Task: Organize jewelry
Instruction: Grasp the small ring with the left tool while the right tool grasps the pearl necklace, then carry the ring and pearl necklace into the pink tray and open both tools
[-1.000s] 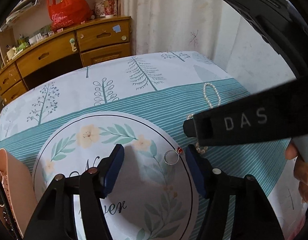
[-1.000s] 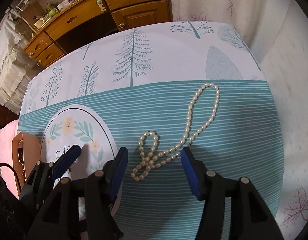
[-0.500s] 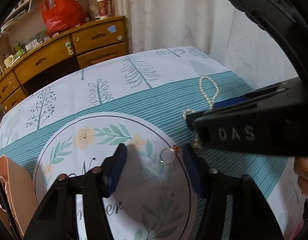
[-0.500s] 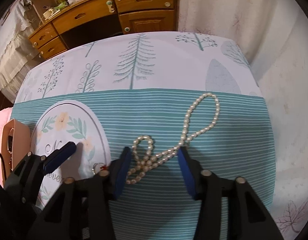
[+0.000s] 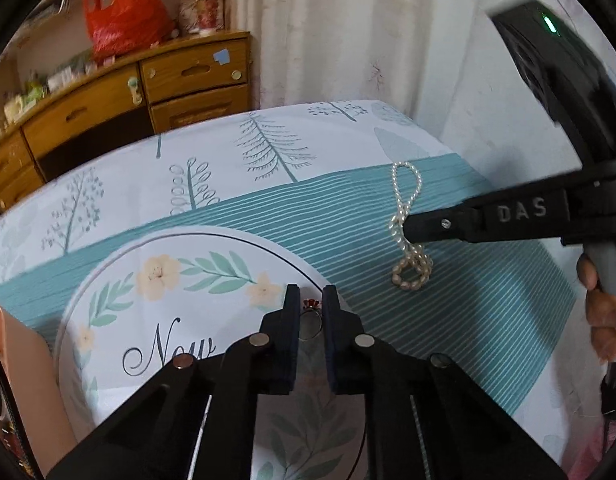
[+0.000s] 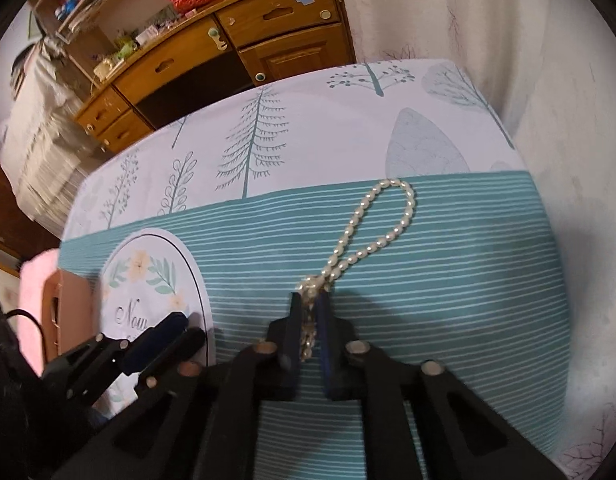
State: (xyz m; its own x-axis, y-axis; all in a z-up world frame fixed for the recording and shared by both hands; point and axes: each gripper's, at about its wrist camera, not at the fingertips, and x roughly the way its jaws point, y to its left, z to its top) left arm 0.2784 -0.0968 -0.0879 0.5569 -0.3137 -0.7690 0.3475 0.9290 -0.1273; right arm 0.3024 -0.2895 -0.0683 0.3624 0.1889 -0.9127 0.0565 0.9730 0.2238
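A thin silver ring [image 5: 311, 322] with a red stone lies on the round flower print of the tablecloth [image 5: 156, 312]. My left gripper [image 5: 311, 300] has its jaws closing on the ring, and the blue pads press it from both sides. A white pearl necklace [image 6: 383, 220] lies on the teal stripes to the right. My right gripper [image 6: 309, 308] has its jaws closing on the necklace's bunched end, which is pinched between the pads. The far loop lies flat. In the left wrist view the right gripper [image 5: 411, 232] covers part of the pearl necklace [image 5: 407, 196]. The left gripper [image 6: 168, 336] shows low left in the right wrist view.
A pink jewelry box [image 5: 24, 380] stands at the table's left edge. A wooden dresser [image 5: 148, 92] with a red bag [image 5: 124, 16] stands behind the table. A white wall [image 5: 467, 120] runs along the right side. A person's hand [image 5: 603, 320] holds the right gripper.
Both grippers went from wide open to shut. The left one closed on the ring. The right one slid over the necklace's bunched end and closed on it.
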